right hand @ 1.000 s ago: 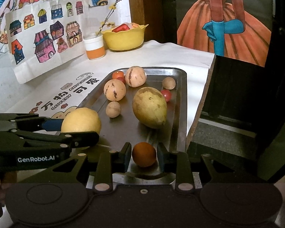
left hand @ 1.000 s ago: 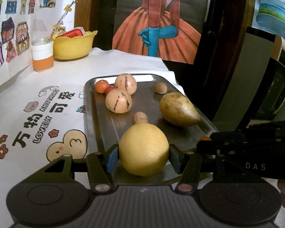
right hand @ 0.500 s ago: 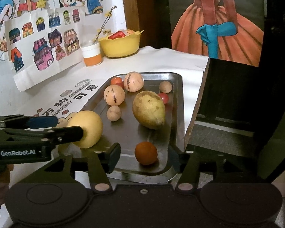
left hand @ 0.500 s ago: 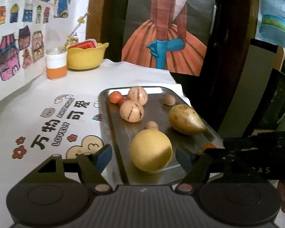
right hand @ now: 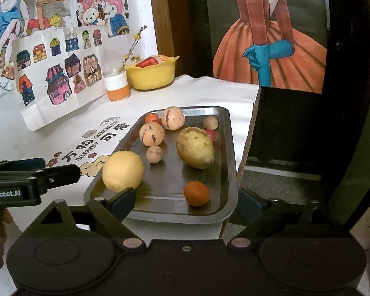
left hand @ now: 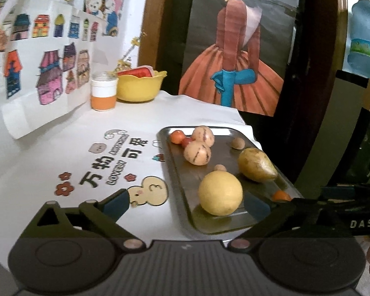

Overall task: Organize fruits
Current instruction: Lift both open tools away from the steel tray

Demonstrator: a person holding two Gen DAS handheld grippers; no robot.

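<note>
left gripper (left hand: 185, 204): jaws spread wide, empty. yellow round fruit (left hand: 220, 193) rests free on metal tray (left hand: 177, 172), near-left corner, just ahead of them. right gripper (right hand: 185, 199): spread, empty; small orange fruit (right hand: 196, 193) just ahead, untouched.

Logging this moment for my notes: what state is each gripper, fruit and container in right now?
left gripper: open, empty
right gripper: open, empty
yellow round fruit: resting on tray, released
small orange fruit: resting on tray, released
pear-shaped fruit: lying on its side
metal tray: flat on table, holding fruit
yellow bowl: upright, filled
jar: upright
</note>
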